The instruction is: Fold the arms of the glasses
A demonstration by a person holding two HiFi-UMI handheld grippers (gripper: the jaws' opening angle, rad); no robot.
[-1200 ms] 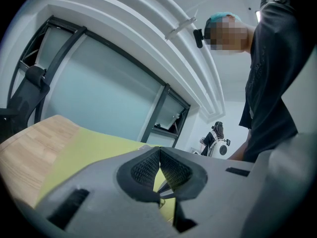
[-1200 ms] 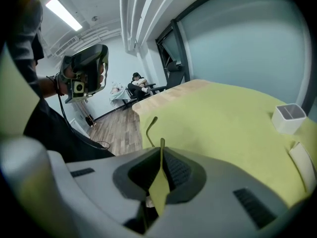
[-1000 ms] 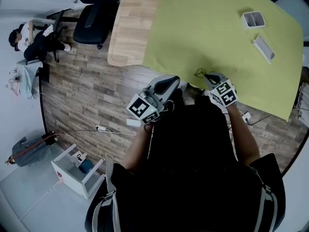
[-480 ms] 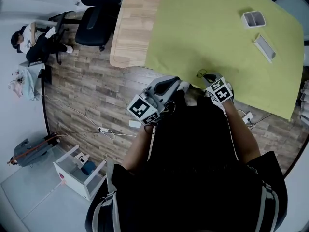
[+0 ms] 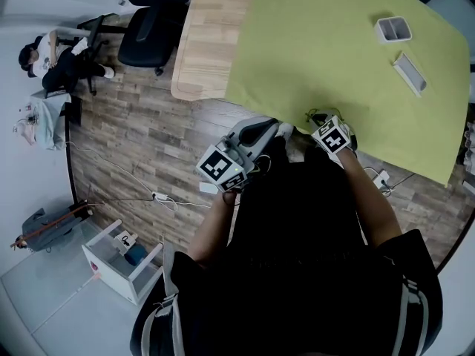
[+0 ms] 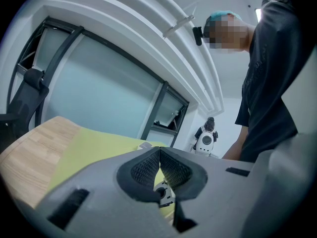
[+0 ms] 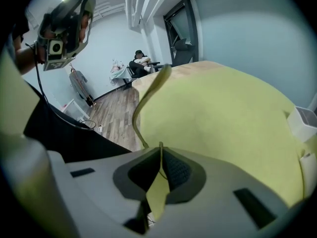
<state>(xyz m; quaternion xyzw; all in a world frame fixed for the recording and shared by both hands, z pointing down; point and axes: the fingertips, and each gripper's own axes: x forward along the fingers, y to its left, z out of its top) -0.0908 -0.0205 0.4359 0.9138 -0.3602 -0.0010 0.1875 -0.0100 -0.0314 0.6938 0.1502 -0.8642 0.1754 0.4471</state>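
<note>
Right gripper view: right tool point(image 7: 160, 150) pinched tight on the thin glasses arm point(image 7: 138, 108), likely to swing it shut. The left tool point(image 6: 159, 155) is closed and empty, held clear of the surface point(image 7: 223, 113).

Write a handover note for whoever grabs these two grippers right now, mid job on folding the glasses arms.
Left gripper: shut, empty, held just off the near edge of the green cloth.
Right gripper: shut on a thin glasses arm; the glasses sit at the cloth's near edge.
Done: one arm gripped.
Left: swing that arm in, then the other. Neither looks folded, though the head view is too small to be sure.
</note>
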